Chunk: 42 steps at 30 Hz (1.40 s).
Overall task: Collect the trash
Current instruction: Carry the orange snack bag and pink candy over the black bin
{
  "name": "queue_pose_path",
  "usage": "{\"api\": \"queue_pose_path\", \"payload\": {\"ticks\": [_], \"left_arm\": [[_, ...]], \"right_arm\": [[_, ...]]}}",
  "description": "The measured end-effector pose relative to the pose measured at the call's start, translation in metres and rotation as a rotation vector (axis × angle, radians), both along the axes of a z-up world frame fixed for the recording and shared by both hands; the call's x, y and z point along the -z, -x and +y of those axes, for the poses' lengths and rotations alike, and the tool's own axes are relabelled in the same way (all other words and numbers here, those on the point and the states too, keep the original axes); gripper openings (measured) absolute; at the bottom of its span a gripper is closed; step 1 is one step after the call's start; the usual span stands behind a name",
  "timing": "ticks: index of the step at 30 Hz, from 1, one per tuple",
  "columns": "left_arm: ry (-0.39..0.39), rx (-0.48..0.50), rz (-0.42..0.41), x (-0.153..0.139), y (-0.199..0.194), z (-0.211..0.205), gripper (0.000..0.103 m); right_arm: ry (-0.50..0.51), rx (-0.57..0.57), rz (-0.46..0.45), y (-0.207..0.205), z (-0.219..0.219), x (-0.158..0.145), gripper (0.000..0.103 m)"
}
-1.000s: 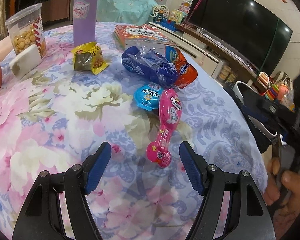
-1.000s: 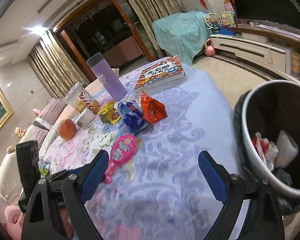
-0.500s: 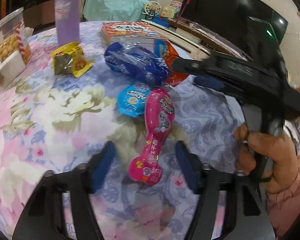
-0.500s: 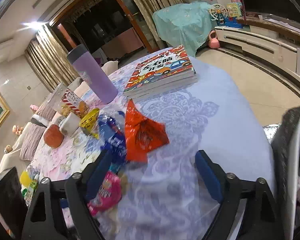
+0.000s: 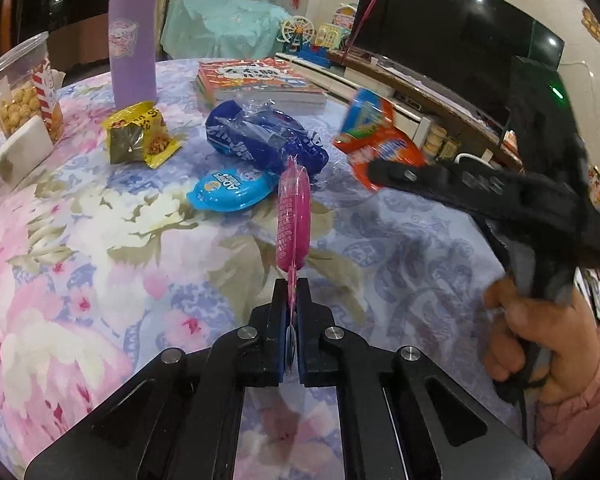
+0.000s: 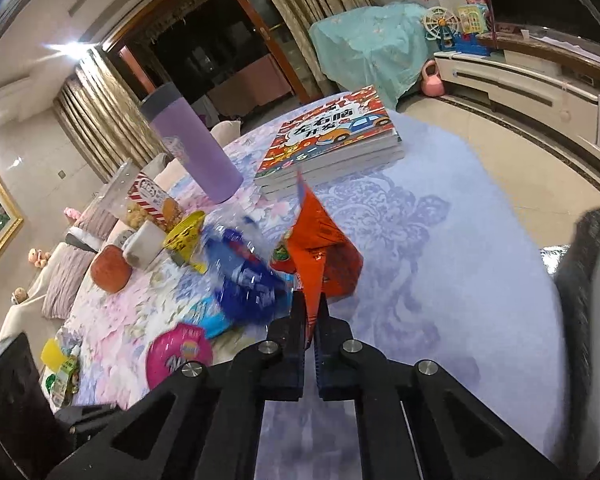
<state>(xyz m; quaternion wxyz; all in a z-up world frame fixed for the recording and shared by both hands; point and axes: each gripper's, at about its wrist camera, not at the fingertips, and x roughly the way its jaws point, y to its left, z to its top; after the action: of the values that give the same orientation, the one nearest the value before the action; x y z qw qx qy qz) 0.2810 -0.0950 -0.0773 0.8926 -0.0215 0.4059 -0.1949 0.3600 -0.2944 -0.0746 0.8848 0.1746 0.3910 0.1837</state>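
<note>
My left gripper (image 5: 293,304) is shut on the tail of a pink candy wrapper (image 5: 294,220) and holds it on edge above the floral tablecloth. My right gripper (image 6: 311,312) is shut on an orange snack bag (image 6: 324,240), lifted off the table; the bag also shows in the left wrist view (image 5: 374,136). A blue plastic bag (image 5: 260,140), a light blue packet (image 5: 230,190) and a yellow snack packet (image 5: 138,136) lie on the cloth. The pink wrapper shows in the right wrist view (image 6: 178,354).
A purple tumbler (image 5: 132,66), a snack jar (image 5: 22,88), a white block (image 5: 22,154) and a stack of books (image 5: 256,84) stand on the table. A dark bin rim (image 6: 588,280) is at the right. The TV (image 5: 452,36) is behind.
My left gripper has shut on the pink wrapper and turned it on edge. My right gripper has shut on the orange bag and raised it.
</note>
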Motion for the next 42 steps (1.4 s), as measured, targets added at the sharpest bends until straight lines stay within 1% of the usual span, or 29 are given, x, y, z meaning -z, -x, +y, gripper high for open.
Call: {"api": "queue_pose_path", "payload": {"ticks": [5, 10, 18, 22, 29, 42], "left_arm": [[0.024, -0.007, 0.01, -0.001, 0.011, 0.003, 0.003], [0.039, -0.003, 0.019, -0.004, 0.024, -0.001, 0.003], [0.055, 0.072, 0.004, -0.015, 0.046, -0.032, 0.003], [0.053, 0.113, -0.007, -0.021, 0.055, -0.049, 0.003], [0.053, 0.155, -0.013, -0.028, 0.061, -0.068, 0.003], [0.035, 0.225, -0.027, -0.038, 0.064, -0.108, 0.003]], "right_arm": [[-0.011, 0.005, -0.016, 0.033, -0.007, -0.007, 0.003], [-0.007, 0.011, -0.018, 0.072, -0.013, -0.01, 0.003], [-0.011, 0.066, -0.02, 0.116, -0.036, -0.016, 0.003], [-0.004, 0.094, -0.024, 0.131, -0.046, -0.018, 0.003], [0.006, 0.139, -0.037, 0.151, -0.065, -0.024, 0.003], [0.008, 0.219, -0.059, 0.171, -0.102, -0.032, 0.003]]}}
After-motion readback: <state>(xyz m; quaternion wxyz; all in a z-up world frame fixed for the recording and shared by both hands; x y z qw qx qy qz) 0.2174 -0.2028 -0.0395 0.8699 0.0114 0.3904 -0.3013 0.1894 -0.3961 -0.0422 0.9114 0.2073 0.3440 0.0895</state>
